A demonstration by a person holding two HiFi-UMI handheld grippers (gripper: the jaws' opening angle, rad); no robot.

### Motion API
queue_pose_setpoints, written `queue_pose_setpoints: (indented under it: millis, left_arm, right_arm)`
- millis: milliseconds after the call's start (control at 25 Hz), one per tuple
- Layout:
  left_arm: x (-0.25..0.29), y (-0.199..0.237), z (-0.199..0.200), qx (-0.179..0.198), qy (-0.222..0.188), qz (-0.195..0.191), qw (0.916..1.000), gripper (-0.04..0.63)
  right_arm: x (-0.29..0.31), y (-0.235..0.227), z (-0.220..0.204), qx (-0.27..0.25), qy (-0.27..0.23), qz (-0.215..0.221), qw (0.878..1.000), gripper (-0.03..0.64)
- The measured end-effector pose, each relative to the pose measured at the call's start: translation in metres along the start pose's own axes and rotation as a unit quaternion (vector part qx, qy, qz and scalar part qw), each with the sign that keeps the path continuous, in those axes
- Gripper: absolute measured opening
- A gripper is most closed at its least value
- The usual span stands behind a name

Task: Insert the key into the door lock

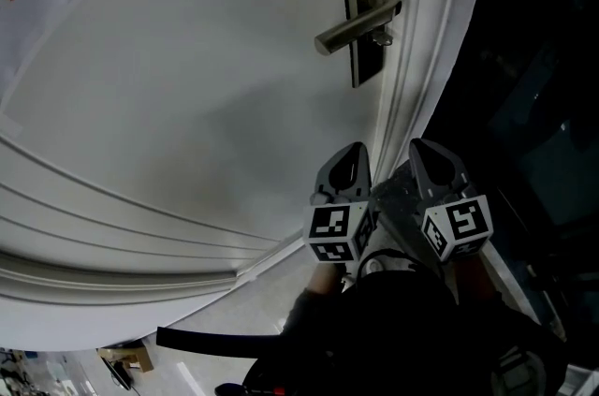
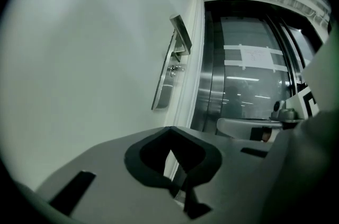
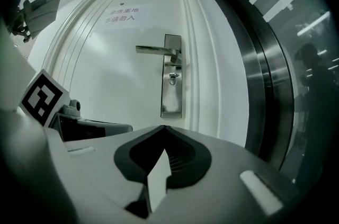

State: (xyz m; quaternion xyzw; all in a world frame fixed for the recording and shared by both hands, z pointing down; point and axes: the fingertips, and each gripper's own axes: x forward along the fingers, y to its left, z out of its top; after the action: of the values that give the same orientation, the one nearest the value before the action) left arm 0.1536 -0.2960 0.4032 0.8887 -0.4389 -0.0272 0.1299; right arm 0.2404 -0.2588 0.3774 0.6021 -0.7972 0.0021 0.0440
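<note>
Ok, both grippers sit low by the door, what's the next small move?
Probably lift the right gripper toward the lock plate: both it and the left gripper are shut and empty, and a small key-like piece sits below the handle.

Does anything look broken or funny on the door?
Nothing looks broken. The lever handle sits level and the lock plate hangs straight. A small ring, likely the key's, dangles just below the handle.

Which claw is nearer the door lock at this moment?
Left, by a little, judging from the head view. The left claw is almost straight below the door lock; the right claw is below it too, but off toward the frame.
</note>
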Motion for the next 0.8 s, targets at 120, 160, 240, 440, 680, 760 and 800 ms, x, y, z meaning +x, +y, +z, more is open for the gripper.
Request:
queue_pose_setpoints:
  millis: [120,160,240,440,680,760,800]
  left_arm:
    - [0.000,-0.002,0.000,-0.001,-0.001,-0.002,1.0000,-0.001]
    - [-0.001,-0.003,0.000,-0.002,0.000,-0.003,1.0000,0.000]
    - [-0.001,-0.003,-0.002,-0.003,0.002,-0.002,1.0000,0.000]
    - [-0.004,0.000,-0.003,-0.003,0.002,0.004,1.0000,0.000]
    - [-0.006,0.001,-0.001,-0.003,0.006,0.010,0.9999,0.000]
    - [-0.006,0.000,0.001,-0.004,0.007,0.011,0.9999,0.000]
    - [-0.006,0.000,0.001,-0.004,0.007,0.010,0.9999,0.000]
  right_arm:
    - [0.001,0.004,-0.003,-0.003,0.006,0.006,1.000,0.000]
    - [0.002,0.006,-0.003,-0.006,0.008,0.009,1.000,0.000]
    - [0.003,0.009,-0.005,-0.011,0.012,0.014,1.000,0.000]
    - [0.004,0.011,-0.005,-0.014,0.012,0.018,1.000,0.000]
    - [0.006,0.014,-0.004,-0.011,0.008,0.021,1.000,0.000]
    - [0.006,0.014,-0.004,-0.010,0.008,0.022,1.000,0.000]
    - [0.007,0.015,-0.004,-0.009,0.007,0.023,1.000,0.000]
